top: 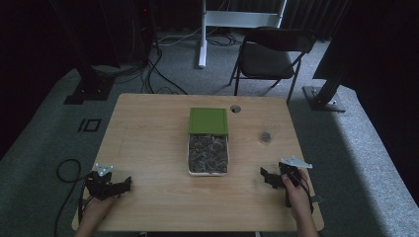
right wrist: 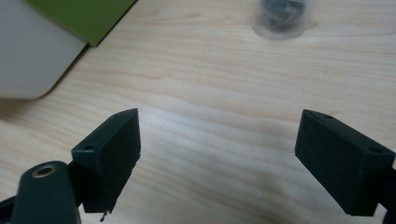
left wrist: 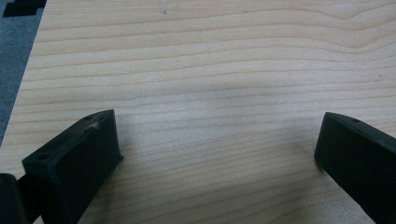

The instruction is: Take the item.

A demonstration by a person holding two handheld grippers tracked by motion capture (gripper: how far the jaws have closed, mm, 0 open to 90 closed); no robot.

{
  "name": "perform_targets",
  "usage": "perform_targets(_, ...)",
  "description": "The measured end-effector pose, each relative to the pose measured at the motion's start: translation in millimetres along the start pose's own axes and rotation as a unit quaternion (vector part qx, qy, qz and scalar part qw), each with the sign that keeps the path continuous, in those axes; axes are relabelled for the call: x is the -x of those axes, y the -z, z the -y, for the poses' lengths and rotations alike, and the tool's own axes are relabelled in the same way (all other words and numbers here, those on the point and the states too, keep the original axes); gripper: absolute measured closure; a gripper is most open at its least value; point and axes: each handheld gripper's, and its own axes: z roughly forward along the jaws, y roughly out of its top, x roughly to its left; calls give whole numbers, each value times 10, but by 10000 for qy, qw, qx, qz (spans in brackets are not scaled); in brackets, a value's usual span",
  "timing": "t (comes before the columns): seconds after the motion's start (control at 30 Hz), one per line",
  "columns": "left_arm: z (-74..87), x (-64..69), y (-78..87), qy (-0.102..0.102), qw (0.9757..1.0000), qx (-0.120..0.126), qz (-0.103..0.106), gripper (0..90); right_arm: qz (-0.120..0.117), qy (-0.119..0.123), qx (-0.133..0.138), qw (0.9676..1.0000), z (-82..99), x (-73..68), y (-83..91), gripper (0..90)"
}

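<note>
Tongs are seen low on the counter (top: pixel 148 128): the left tongs (top: pixel 123 185) at about 8 o'clock and the right tongs (top: pixel 267 177) at about 4 o'clock, each held with jaws spread wide and nothing between them. At the centre a white tray (top: pixel 207 171) of dark pieces is set, its green lid (top: pixel 208 120) touching its far end. A small clear cup (top: pixel 266 136) is placed toward 2 o'clock.
</note>
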Motion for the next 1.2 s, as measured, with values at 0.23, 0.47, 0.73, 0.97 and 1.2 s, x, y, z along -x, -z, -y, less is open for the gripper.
perform_targets(0.23, 0, 0, 0, 0, 10000, 1, 0, 5, -14, 153, -181, 9997, 106, 17, 53, 144)
perform_targets(0.47, 0, 0, 0, 2, 10000, 1, 0, 5, -8, 217, -267, 9994, 243, 52, 62, 145)
perform_targets(0.73, 0, 0, 0, 1, 10000, 0, -1, 5, -8, 550, -427, 9976, 331, 63, 142, 144)
perform_targets(0.97, 1, 1, 0, 3, 10000, 2, 0, 5, -133, 977, -506, 9938, 414, 31, 229, 140)
perform_targets(1.2, -4, 2, -5, 27, 10000, 1, -20, 5, -225, 1055, -518, 9928, 439, 28, 260, 139)
